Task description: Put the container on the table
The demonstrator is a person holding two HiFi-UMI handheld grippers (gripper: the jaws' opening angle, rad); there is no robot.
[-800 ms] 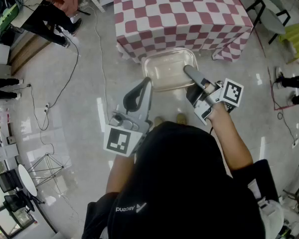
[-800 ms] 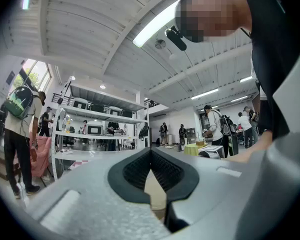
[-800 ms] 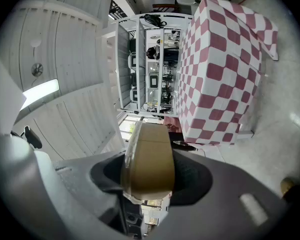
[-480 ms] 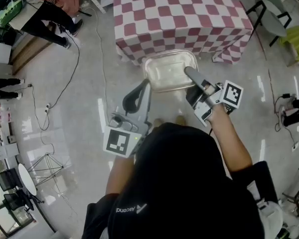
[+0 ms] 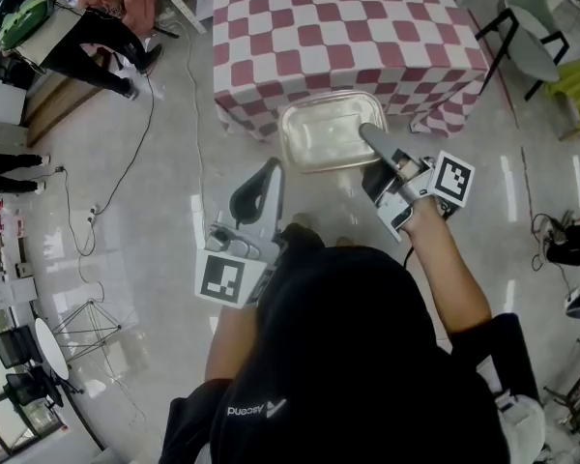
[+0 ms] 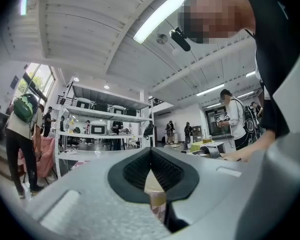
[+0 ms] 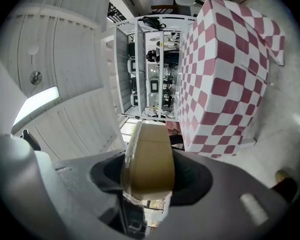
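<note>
One container (image 5: 324, 133), clear and shallow, is the only task thing in view, and it hangs in the air at the near edge of the single table (image 5: 348, 17), which wears a red-and-white checked cloth. It sits over the hanging cloth and the floor rather than on the tabletop. The right gripper (image 5: 369, 135) has its jaws clamped on the container's side wall; in the right gripper view the wall stands edge-on between the two dark pads, which press on it from both sides. The left gripper (image 5: 267, 174), one of two in all, is held lower and further back from the table, its jaws closed together with nothing gripped between them. By my reckoning the task is about halfway: the pick-up and most of the carry look done. What is left is moving the container over the tabletop, lowering it flat onto the cloth and letting go.
</note>
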